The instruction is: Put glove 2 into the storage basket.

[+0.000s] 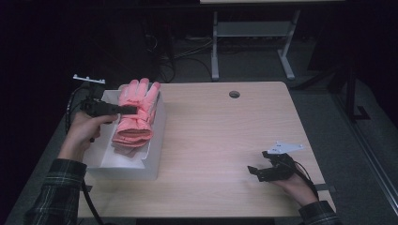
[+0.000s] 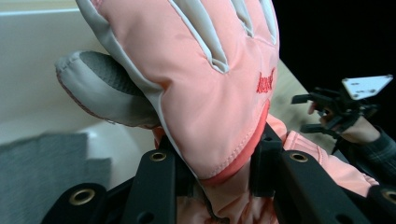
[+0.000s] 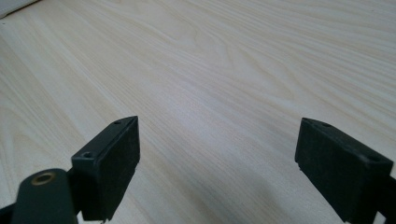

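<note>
A pink glove (image 1: 139, 96) with grey trim hangs over an open white box (image 1: 152, 157) at the table's left. My left gripper (image 1: 131, 110) reaches in from the left and is shut on the glove near its cuff. In the left gripper view the glove (image 2: 210, 93) sits pinched between the two black jaws of my left gripper (image 2: 219, 168), its grey thumb sticking out to the left. A second pink glove (image 1: 133, 136) lies under it in the box. My right gripper (image 1: 257, 162) rests low at the table's front right, open over bare wood (image 3: 219, 163).
The light wooden table (image 1: 220, 136) has a round cable hole (image 1: 234, 94) near its far edge. Behind it stand the white legs of another desk (image 1: 215, 51) with cables on the floor. The box wall (image 2: 37, 70) rises behind the glove.
</note>
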A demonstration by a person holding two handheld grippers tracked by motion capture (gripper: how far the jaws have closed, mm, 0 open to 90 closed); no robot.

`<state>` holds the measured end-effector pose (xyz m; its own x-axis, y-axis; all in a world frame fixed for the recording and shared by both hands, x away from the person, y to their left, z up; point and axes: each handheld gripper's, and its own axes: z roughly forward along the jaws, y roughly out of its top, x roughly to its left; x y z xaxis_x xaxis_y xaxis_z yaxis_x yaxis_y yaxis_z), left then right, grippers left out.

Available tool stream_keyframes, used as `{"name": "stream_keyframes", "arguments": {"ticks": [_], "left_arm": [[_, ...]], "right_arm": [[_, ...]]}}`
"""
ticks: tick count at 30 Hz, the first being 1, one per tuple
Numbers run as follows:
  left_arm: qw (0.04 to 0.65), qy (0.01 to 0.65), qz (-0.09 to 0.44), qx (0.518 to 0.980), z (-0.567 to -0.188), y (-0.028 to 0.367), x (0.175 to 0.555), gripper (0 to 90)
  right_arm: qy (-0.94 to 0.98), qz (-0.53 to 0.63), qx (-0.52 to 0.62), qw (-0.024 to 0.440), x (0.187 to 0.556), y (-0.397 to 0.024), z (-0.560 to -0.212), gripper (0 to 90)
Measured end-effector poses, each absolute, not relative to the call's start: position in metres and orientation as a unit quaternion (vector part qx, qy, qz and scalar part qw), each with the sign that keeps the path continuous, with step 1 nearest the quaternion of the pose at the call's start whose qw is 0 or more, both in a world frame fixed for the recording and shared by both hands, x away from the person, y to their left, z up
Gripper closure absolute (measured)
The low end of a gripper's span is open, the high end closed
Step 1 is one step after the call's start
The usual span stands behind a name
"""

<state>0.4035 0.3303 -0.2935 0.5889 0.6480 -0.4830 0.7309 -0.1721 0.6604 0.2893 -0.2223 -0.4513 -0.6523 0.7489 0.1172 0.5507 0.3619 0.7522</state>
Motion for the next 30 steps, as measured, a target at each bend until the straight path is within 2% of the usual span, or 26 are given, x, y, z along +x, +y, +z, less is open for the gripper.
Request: {"name": "stream_keyframes", "arguments": {"ticks": [10,17,23,30], "left_arm": [[0.408,0.486,-0.055,0.771,-0.334,0.342,0.415,66.8],[0.401,0.500,-0.061,0.765,-0.356,0.341,0.422,66.6],[0.344,0.499,-0.055,0.793,-0.373,0.329,0.428,66.3],[0.346,0.506,-0.075,0.787,-0.399,0.328,0.431,65.1]], "right_arm": [[0.816,0.398,0.400,0.122,0.289,-0.223,-0.452,13.8],[0.817,0.396,0.400,0.123,0.289,-0.223,-0.452,13.8],[0.817,0.396,0.399,0.124,0.288,-0.223,-0.452,13.8],[0.817,0.396,0.400,0.124,0.288,-0.223,-0.452,13.8]]}}
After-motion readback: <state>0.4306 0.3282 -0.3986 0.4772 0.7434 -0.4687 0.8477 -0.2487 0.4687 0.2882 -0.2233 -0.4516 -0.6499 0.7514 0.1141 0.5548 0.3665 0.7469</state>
